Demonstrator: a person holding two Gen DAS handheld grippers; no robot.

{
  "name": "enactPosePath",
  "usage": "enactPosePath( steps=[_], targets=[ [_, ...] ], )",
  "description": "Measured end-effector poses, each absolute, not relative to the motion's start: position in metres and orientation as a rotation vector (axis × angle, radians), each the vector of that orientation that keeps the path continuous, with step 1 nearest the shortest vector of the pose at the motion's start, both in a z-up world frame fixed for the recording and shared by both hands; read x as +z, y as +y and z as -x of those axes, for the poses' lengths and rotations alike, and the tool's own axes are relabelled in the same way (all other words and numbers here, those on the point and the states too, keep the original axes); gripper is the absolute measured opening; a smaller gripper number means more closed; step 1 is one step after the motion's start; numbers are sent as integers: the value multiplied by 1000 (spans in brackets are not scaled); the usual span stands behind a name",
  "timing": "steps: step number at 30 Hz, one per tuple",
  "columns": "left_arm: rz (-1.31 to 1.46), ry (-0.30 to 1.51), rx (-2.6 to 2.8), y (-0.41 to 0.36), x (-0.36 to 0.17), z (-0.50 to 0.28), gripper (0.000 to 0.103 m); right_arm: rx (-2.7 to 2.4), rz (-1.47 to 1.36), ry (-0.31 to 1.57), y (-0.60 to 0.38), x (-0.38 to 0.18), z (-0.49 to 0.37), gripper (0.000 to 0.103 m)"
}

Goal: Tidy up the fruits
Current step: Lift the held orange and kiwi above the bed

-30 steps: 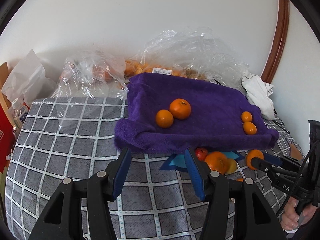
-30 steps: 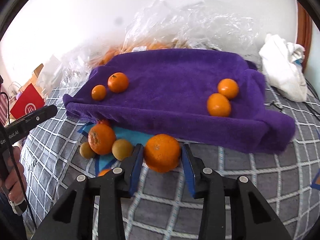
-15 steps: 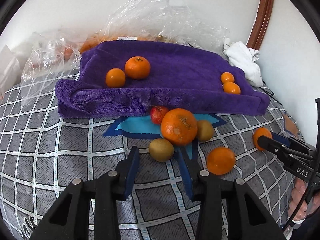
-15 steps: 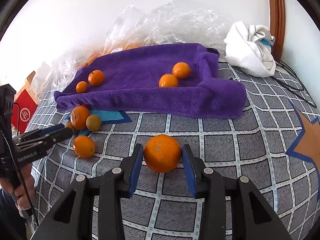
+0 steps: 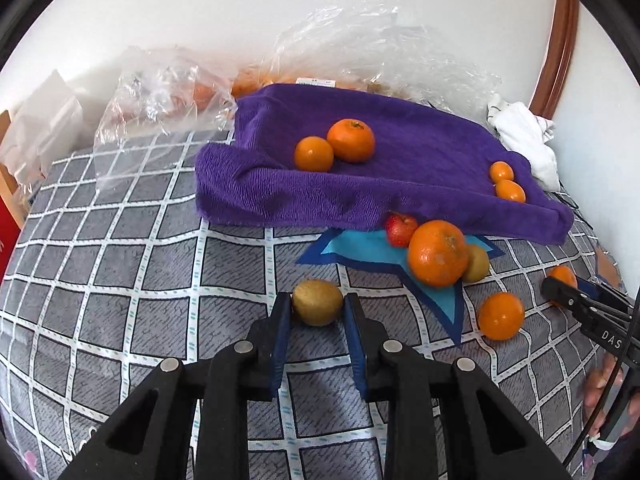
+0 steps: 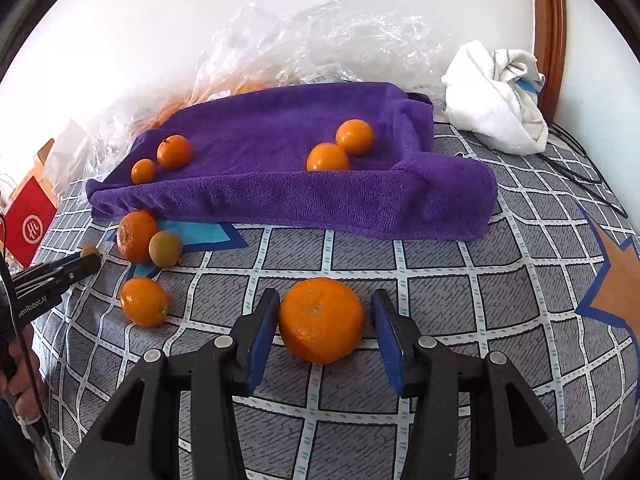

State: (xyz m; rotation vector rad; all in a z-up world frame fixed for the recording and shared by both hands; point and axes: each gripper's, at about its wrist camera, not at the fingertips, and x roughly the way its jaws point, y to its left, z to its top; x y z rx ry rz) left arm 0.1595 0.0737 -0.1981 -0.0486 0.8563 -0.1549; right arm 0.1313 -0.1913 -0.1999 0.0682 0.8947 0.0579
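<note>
My left gripper is shut on a brown kiwi that rests on the grey checked blanket. The jaws of my right gripper are opening around a large orange that sits on the blanket, with a gap at the right pad. The purple towel lies behind and holds two pairs of oranges, one at the left and one at the right. In front of the towel's edge lie a big orange, a red apple, a second kiwi and a small orange.
Crumpled clear plastic bags with more fruit sit along the white wall behind the towel. A bundled white cloth lies at the back right by a wooden frame. A red bag stands at the left edge.
My left gripper has sunk to the blanket and closed on the kiwi. My right gripper's pads have spread away from the large orange, which now rests on the blanket.
</note>
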Motion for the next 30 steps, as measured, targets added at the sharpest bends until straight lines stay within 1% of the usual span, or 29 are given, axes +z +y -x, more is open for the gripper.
enactPosePath(
  steps=[22,23,25,30],
  targets=[
    [106,863,-190,81,-198,-160,27,60,-65,905,-190,-199,-130,47],
    [120,862,-193,83,-199,-160,25,58,-68,905,-190,-198,-130,47],
    [144,857,-207,86,-199,-160,25,46,-82,901,-192,-198,-129,43],
    [178,831,-210,92,-197,-155,25,58,-108,898,-196,-198,-128,41]
  ],
)
